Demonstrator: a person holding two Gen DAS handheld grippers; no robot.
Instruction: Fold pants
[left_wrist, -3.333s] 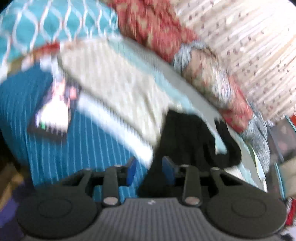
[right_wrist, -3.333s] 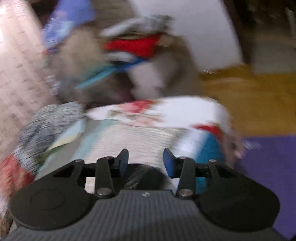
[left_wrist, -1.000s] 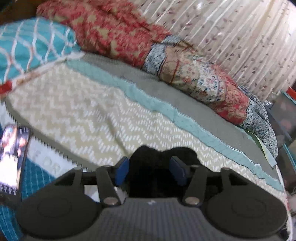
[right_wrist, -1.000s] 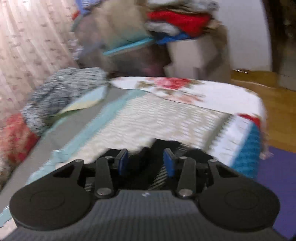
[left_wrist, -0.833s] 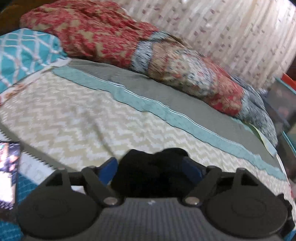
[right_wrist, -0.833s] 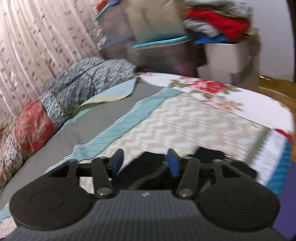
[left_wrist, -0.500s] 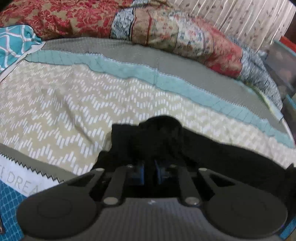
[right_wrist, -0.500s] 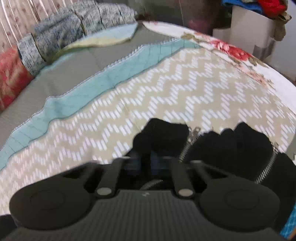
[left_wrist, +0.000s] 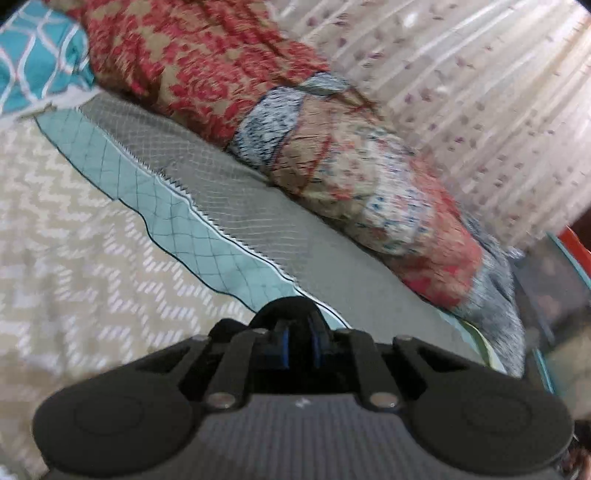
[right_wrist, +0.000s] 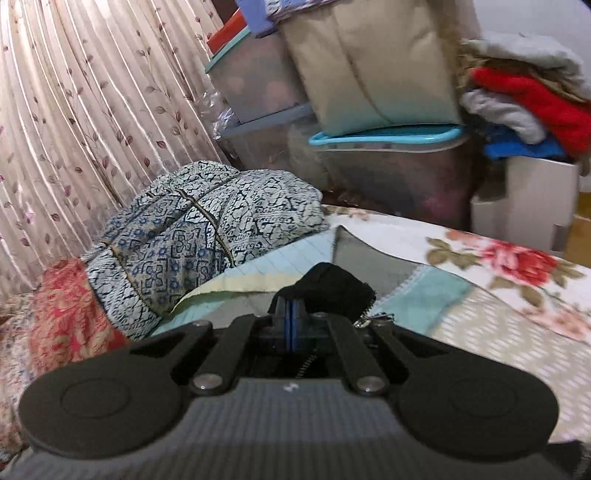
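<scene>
The bed (left_wrist: 92, 236) fills the lower left of the left wrist view, covered by a beige zigzag quilt with a teal band. A rolled red patterned blanket (left_wrist: 207, 70), somewhat blurred, lies along its upper edge beside a teal pillow (left_wrist: 33, 55) at upper left.

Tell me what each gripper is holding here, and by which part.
Both hold the black pants. The right gripper is shut on an edge beside a zipper. The left gripper pinches a bunched fold; which part cannot be told.
</scene>
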